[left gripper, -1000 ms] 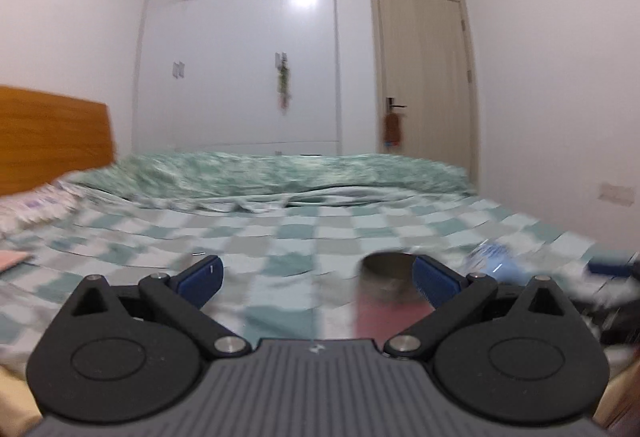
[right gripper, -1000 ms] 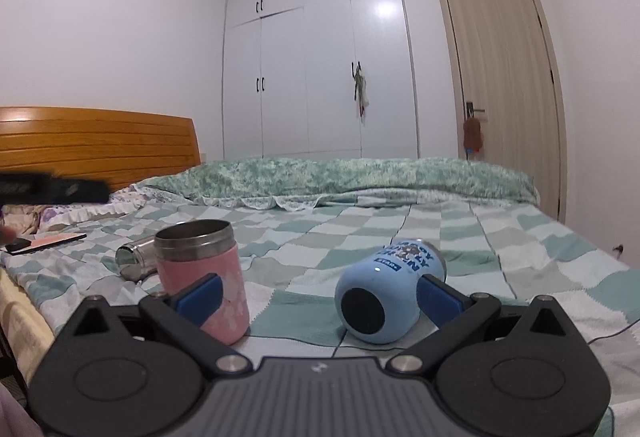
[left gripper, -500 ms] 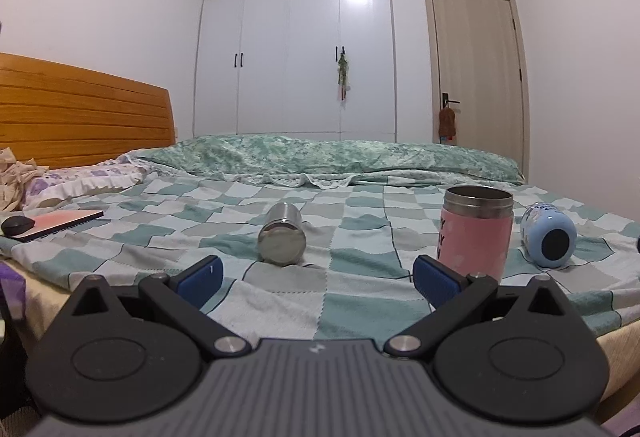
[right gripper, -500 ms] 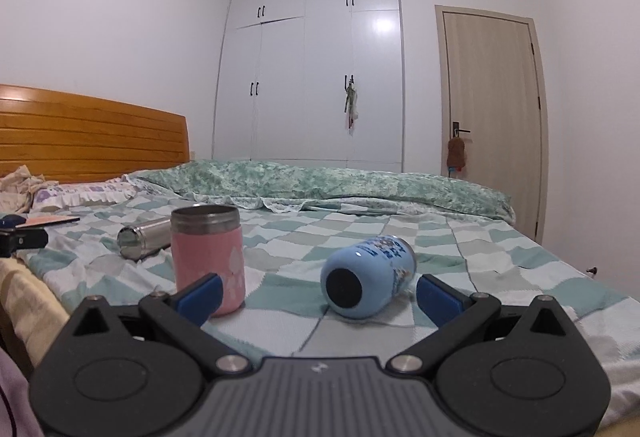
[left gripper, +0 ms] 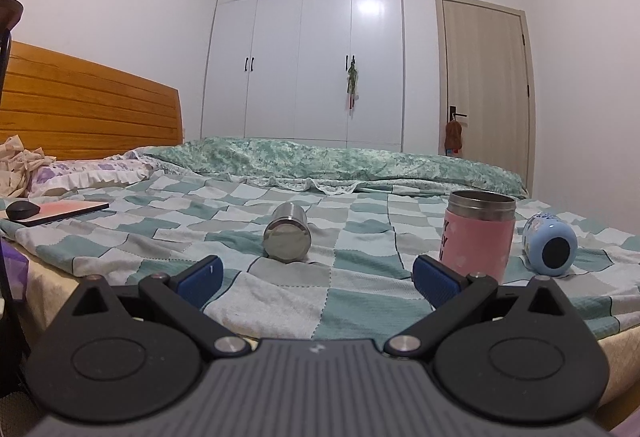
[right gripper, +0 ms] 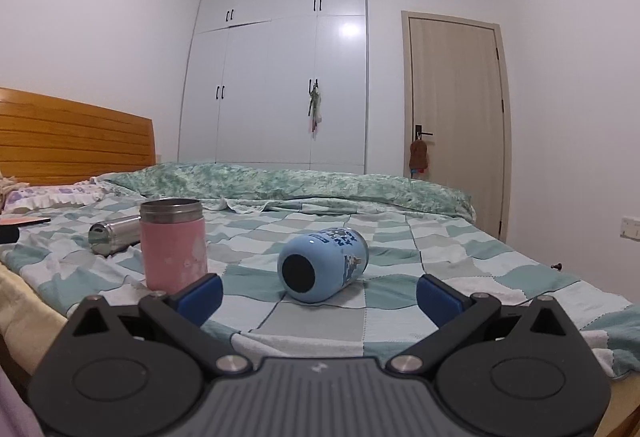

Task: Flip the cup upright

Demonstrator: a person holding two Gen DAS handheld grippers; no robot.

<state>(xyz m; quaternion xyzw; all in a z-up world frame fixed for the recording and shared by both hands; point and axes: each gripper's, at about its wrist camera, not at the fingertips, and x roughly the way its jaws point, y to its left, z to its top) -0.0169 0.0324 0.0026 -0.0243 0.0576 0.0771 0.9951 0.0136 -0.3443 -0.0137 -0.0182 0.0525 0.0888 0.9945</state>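
Observation:
A pink cup (left gripper: 478, 233) with a steel rim stands upright on the checked bedspread; it also shows in the right wrist view (right gripper: 174, 245). A steel cup (left gripper: 287, 238) lies on its side, base toward me, and shows in the right wrist view (right gripper: 113, 233). A light blue cup (right gripper: 323, 265) lies on its side, dark base toward me, and shows in the left wrist view (left gripper: 549, 248). My left gripper (left gripper: 316, 281) is open and empty, short of the steel cup. My right gripper (right gripper: 319, 293) is open and empty, just short of the blue cup.
The bed (left gripper: 360, 293) has a wooden headboard (left gripper: 84, 109) at left and a folded green quilt (left gripper: 332, 161) at the back. A flat pink book with a black mouse (left gripper: 22, 210) lies far left. A white wardrobe (right gripper: 276, 77) and a door (right gripper: 456, 121) stand behind.
The left gripper has let go of the pink cup, now standing upright, and pulled back and left. The right gripper has drawn back a little from the blue cup.

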